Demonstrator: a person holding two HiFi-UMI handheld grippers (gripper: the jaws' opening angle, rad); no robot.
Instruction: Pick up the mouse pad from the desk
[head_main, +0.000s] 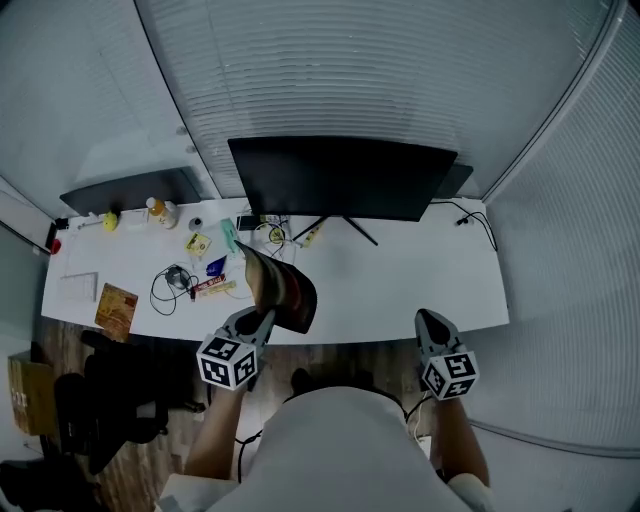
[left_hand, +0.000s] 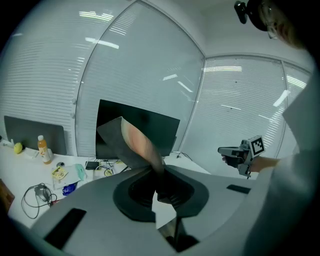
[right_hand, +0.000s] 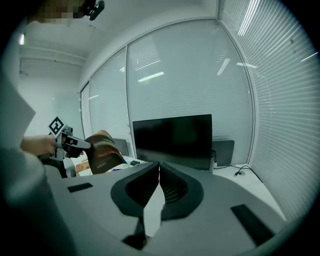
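Two grippers nearest, at the tabletop's (head_main: 400, 280) front edge: left gripper (head_main: 262, 318) fingers clamped on the curled mouse pad (head_main: 285, 290), held up off the surface; right gripper (head_main: 430, 322) fingers pressed together, empty. Beyond, cables (head_main: 170, 285) and small packets (head_main: 197, 243); farthest, dark monitor (head_main: 340, 180) against window blinds (head_main: 350, 70).
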